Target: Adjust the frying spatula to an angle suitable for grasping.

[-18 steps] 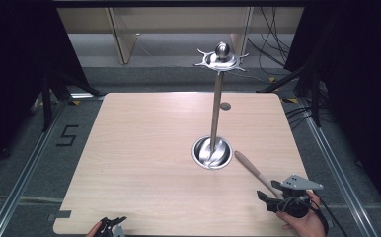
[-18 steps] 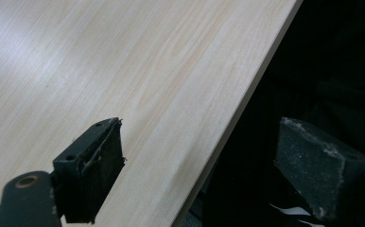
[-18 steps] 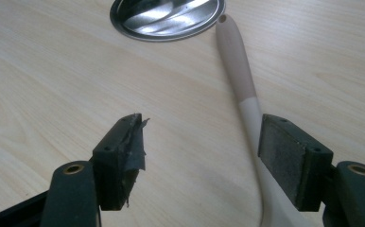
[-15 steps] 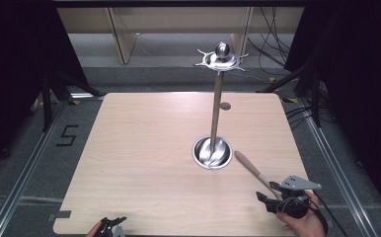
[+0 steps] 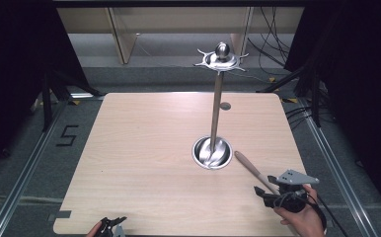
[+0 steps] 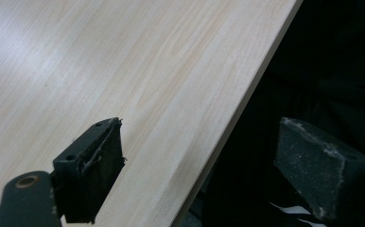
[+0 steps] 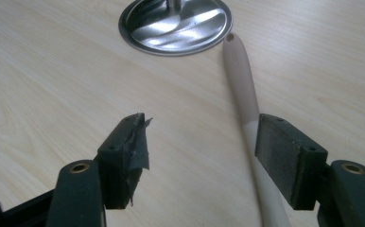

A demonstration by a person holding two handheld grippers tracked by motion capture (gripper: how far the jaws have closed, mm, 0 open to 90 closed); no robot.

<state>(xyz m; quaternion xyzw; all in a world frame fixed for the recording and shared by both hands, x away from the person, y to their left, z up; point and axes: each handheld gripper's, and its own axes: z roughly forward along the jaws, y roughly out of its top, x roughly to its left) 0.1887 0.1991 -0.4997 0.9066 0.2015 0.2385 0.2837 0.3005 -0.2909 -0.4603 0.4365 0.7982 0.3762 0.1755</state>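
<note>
The right claw (image 5: 270, 190) sits low over the near right part of the surface (image 5: 144, 163), its jaws spread wide, with nothing pinched between them. In the right gripper view the wooden handle (image 7: 247, 109) lies flat on the surface and runs under the jaw on that view's right, so the claw (image 7: 202, 142) is off to one side of the handle and not yet straddling it; the spread looks meant to leave room to slide across and take the handle between the pads. The handle's far tip has a small hole and lies just beside the rim of the steel base (image 7: 176, 21), apart from it by a sliver as far as I can tell. In the high view that base (image 5: 212, 152) carries a tall pole (image 5: 216, 106) topped by a ring of hooks (image 5: 221, 60), which suggests the hole in the handle is for hanging it up there; the stand sits right of the middle of the surface, within reach of the right hand (image 5: 302, 217). The handle (image 5: 250, 168) points slantwise from the base toward that hand, so a grip near its thin near end would leave the holed end free. The left claw (image 6: 209, 165) is also spread and empty, one jaw over the surface edge and one past it, parked at the near left (image 5: 112, 224) well away from the work.
</note>
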